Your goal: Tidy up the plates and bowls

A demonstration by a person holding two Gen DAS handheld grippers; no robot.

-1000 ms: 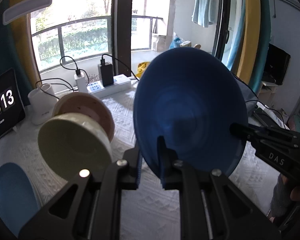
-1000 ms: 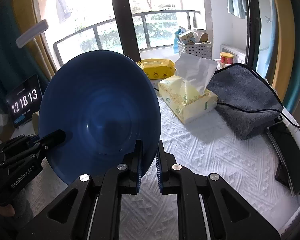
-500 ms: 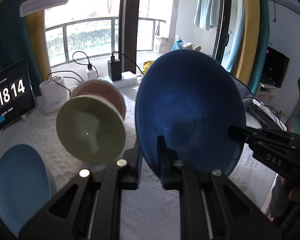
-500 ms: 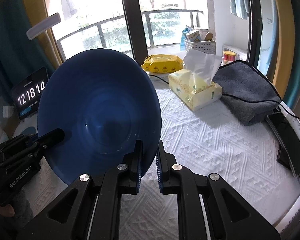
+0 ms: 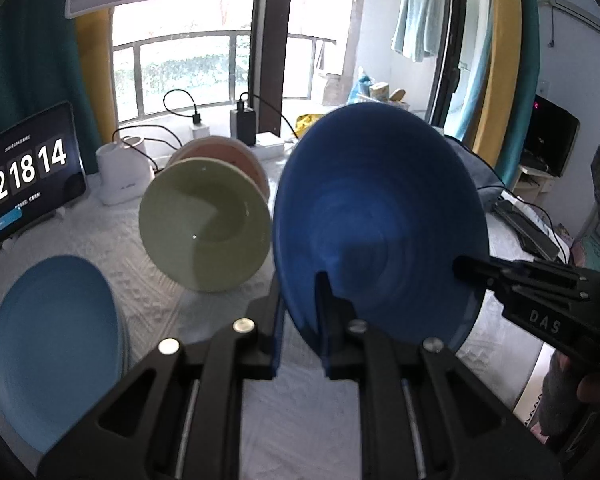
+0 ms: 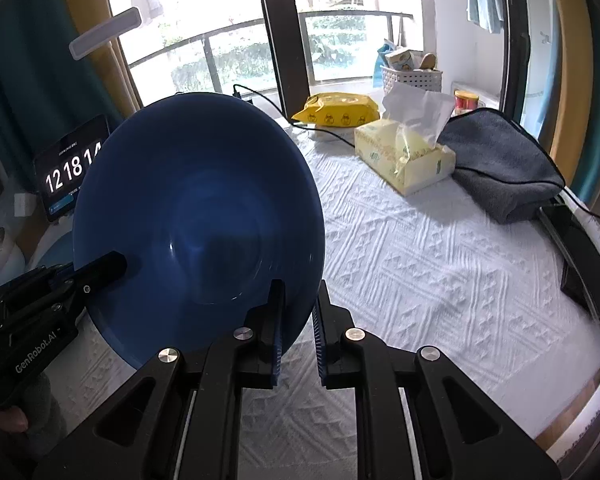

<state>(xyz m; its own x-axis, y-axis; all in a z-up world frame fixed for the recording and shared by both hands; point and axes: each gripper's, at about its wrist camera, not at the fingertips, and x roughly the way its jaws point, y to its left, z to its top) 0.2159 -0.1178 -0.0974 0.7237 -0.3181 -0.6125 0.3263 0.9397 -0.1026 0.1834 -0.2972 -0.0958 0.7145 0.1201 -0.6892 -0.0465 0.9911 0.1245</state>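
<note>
Gleaming dark-blue bowl (image 5: 380, 216), tilted, smooth

A lived-in home room: a table under a white textured cloth (image 6: 440, 280) by a balcony window (image 5: 188, 68), laundry (image 5: 416, 16) hanging outside, a tissue box (image 6: 404, 156), a clock tablet (image 5: 28, 172) and charging cables

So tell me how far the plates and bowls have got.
Done: light blue plates lie stacked; green bowl sits nested in the pink bowl. In hand: dark blue bowl, clamped at its rim by left gripper and right gripper. Left: setting it down.
</note>
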